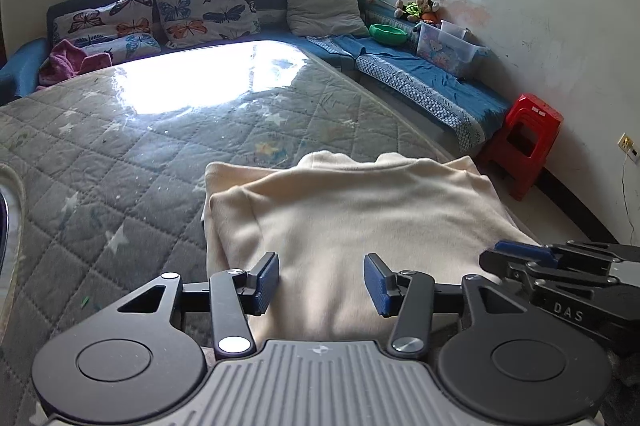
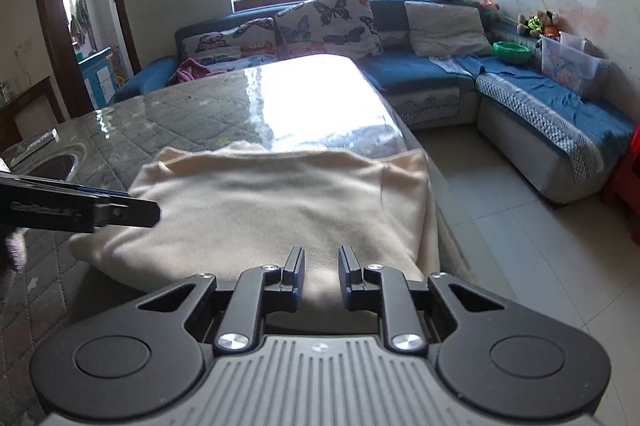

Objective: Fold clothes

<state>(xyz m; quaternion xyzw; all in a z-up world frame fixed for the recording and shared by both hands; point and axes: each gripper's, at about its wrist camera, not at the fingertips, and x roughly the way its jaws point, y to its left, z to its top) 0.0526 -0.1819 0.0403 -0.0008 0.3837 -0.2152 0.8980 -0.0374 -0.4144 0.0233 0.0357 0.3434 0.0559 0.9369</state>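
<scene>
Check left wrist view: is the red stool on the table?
No, the red stool stands on the floor by the wall, past the table edge.

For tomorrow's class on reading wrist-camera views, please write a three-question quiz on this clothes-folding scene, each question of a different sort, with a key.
1. True or false: the cream garment lies on the quilted table.
2. Which gripper's jaws stand wider apart: A) left gripper, B) right gripper?
3. What colour is the stool on the floor by the wall?

Key:
1. True; it lies folded near the table's edge.
2. A; nothing is pinched between the left jaws, and the right jaws show only a narrow gap.
3. Red.
</scene>
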